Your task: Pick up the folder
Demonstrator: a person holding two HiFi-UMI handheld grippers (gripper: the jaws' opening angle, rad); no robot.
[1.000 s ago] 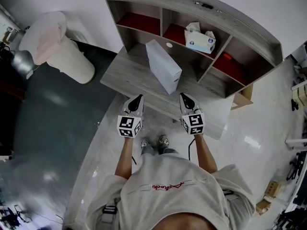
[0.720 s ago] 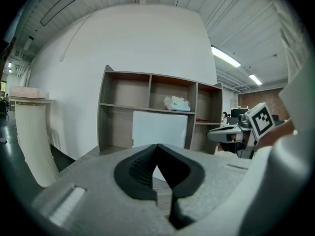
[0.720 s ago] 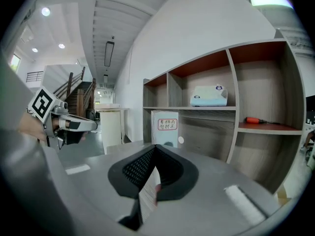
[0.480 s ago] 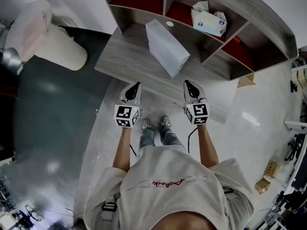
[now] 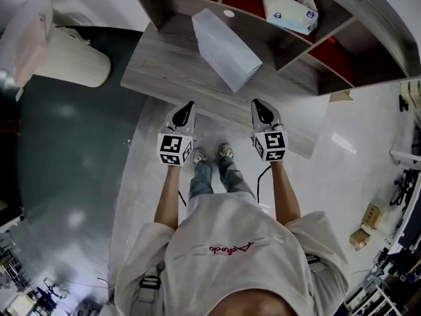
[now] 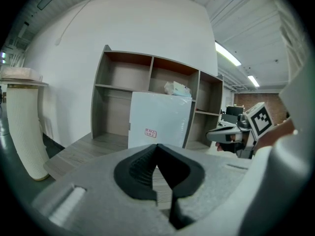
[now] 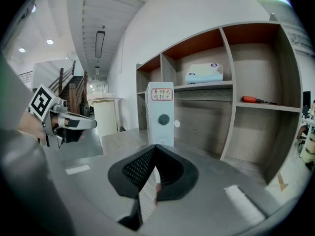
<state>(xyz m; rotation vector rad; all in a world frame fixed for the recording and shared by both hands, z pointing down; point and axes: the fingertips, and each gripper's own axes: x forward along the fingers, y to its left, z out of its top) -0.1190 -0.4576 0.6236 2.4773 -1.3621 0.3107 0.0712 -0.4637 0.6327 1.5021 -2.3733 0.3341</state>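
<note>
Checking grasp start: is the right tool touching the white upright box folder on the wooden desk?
Apart. Head view shows bare grey wooden desk between the shut right tool and the white upright box folder.

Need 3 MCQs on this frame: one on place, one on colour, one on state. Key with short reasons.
1. Where is the folder?
A. in a shelf compartment
B. upright on the desk, in front of the shelf unit
C. on the floor

2. What colour is the handle of the screwdriver?
A. blue
B. green
C. red-orange

3. How are the left gripper and right gripper?
A. both shut, empty
B. both open
C. both shut on the folder

Key:
1 B: it stands on the desk top, before the compartments.
2 C: the right gripper view shows it red-orange on a shelf board.
3 A: each gripper view shows the jaws together with nothing between.
</note>
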